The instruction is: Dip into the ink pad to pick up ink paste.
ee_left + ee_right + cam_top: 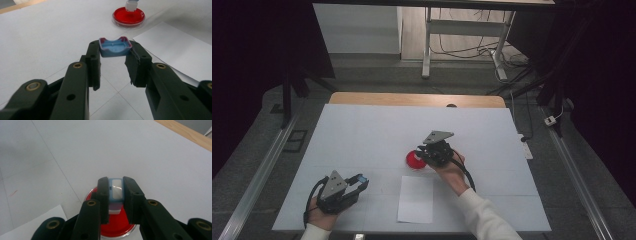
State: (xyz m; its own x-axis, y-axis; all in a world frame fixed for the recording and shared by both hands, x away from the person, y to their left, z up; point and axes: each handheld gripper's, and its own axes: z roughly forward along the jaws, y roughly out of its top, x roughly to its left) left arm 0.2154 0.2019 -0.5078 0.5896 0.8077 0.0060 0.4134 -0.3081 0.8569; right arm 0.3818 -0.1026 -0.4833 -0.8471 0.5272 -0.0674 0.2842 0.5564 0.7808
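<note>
Here, in the high view, the right gripper (424,156) hangs over a red ink dish (413,160) near the middle of the white table cover (362,135), while the left gripper (357,183) rests low at the near left; a white sheet of paper (416,199) lies between them, just in front of the dish. Beyond the table's wooden far edge the room is dim, with grey floor, a metal frame and loose cables

In the left gripper view, the jaws are clamped on a small blue cap (115,47), its rim smeared red, held clear of the table

In the right gripper view, the jaws pinch a blue stamp (116,192) from both sides, its lower end down at the red ink

My worry is slip: the stamp may tilt in the pinch and ink unevenly, or drip red on the cover when carried to the paper
</note>
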